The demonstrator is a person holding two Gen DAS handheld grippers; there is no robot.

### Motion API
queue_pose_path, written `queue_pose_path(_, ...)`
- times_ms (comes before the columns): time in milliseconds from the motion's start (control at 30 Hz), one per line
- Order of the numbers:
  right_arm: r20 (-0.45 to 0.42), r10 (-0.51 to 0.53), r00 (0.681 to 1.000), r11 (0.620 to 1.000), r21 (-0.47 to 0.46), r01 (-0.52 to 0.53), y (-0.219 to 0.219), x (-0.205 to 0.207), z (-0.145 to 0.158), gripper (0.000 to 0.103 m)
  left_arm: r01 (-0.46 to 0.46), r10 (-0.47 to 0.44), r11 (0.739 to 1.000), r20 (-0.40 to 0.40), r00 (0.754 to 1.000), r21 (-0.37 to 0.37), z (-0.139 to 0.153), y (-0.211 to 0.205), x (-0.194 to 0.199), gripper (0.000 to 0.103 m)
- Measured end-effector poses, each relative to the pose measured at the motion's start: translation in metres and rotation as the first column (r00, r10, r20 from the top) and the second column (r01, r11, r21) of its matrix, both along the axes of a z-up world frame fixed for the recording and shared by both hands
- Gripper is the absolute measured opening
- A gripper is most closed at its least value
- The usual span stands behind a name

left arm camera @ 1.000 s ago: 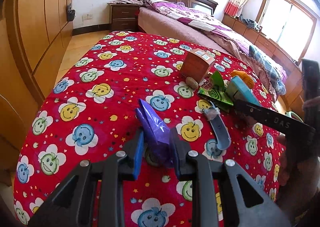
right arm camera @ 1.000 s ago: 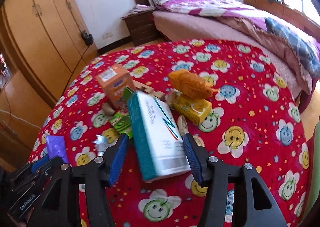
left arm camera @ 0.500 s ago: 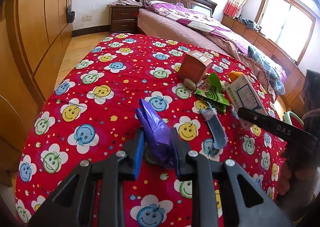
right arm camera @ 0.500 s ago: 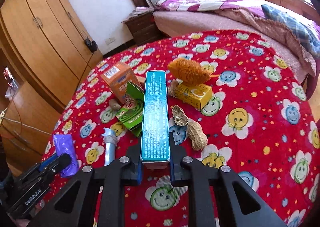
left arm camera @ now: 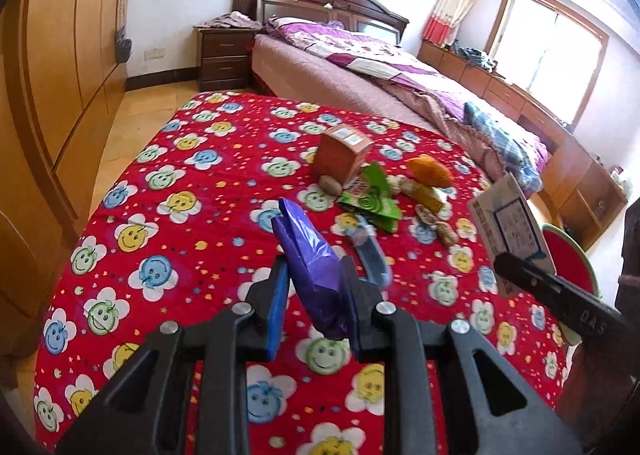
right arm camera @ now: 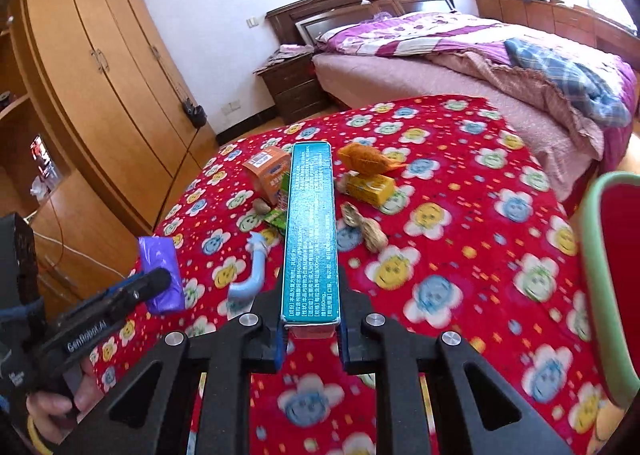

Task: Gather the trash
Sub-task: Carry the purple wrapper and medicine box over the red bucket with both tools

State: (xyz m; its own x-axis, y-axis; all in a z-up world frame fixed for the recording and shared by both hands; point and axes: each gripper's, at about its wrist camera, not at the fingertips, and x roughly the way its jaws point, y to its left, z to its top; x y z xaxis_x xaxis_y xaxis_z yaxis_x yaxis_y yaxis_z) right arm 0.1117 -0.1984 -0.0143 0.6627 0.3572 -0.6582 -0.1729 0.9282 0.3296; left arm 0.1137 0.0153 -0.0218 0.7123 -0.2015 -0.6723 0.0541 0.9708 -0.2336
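My left gripper is shut on a crumpled purple bag, held above the red smiley cloth. My right gripper is shut on a teal and white carton, lifted off the cloth; its white face shows at the right of the left wrist view. Left on the cloth are an orange box, a green wrapper, an orange peel on a yellow box, peanut shells and a pale blue tube.
A red bin with a green rim stands at the right edge of the cloth. A bed lies behind, a wooden wardrobe on the left, a nightstand at the back. A person's hand holds the left gripper.
The right gripper closed on the teal carton and lifted it off the cloth, swinging it right toward the bin. The left gripper rose a little with the purple bag.
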Motion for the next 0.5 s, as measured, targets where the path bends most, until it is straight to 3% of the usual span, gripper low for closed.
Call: queue_pose_path(500, 0.018, -0.136, 0.991, 0.991, 0.013, 0.136, -0.058, -0.058, 0.013, 0.019, 0.146, -0.145, 0.989, 0.038, 0.989, -0.030, 0.026, -0.045, -0.026, 0.025)
